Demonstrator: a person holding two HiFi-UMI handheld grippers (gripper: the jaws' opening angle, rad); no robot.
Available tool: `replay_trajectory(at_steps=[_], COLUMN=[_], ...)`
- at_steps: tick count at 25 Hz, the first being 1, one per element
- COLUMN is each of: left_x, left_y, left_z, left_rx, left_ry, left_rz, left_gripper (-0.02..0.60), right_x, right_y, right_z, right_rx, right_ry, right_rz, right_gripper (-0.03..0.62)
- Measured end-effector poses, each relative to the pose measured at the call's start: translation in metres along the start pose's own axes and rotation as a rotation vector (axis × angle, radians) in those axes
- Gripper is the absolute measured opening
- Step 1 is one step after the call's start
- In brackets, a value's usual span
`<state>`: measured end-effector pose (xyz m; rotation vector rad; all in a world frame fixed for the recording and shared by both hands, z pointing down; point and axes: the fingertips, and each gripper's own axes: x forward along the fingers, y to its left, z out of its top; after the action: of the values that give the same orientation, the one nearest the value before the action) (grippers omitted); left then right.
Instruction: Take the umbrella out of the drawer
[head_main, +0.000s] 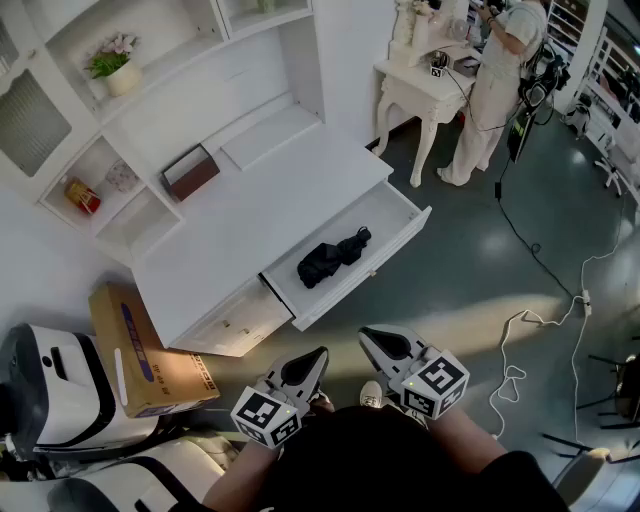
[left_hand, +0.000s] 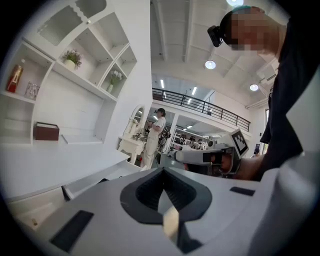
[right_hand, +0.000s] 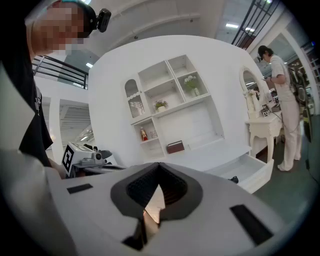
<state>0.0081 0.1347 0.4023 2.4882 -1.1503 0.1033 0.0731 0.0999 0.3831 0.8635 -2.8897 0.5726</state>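
A: Container status?
B: The white desk (head_main: 250, 210) has one drawer (head_main: 400, 225) pulled fully out. Contents: the umbrella (head_main: 333, 258) only, black, folded short, its fabric bunched, lying on the drawer floor.
A: Grippers?
B: Left gripper (head_main: 320, 354) and right gripper (head_main: 365, 335): jaws closed, empty, well apart from the drawer.

I see the umbrella (head_main: 333, 257) lying in the open drawer (head_main: 385, 215) at twelve o'clock; the cardboard box (head_main: 140, 350) stands at nine o'clock.

White shelving (head_main: 262, 96), glossy grey floor (head_main: 470, 270)
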Motion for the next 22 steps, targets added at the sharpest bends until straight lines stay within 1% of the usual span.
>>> replay_trajectory(at_steps=[6, 10, 22], left_x=[0.002, 0.001, -0.001], left_y=[0.000, 0.003, 0.010], left_z=[-0.001, -0.002, -0.002], left_rx=[0.001, -0.002, -0.011], left_ry=[0.003, 0.005, 0.010], left_rz=[0.001, -0.001, -0.015], left_gripper=[0.003, 0.003, 0.003], right_x=[0.001, 0.004, 0.012], right_y=[-0.004, -0.001, 0.002], right_z=[-0.006, -0.007, -0.005], right_rx=[0.000, -0.006, 0.024], right_ry=[0.007, 0.005, -0.008], right_rz=[-0.002, 0.012, 0.016], right_gripper=[0.002, 0.002, 0.002])
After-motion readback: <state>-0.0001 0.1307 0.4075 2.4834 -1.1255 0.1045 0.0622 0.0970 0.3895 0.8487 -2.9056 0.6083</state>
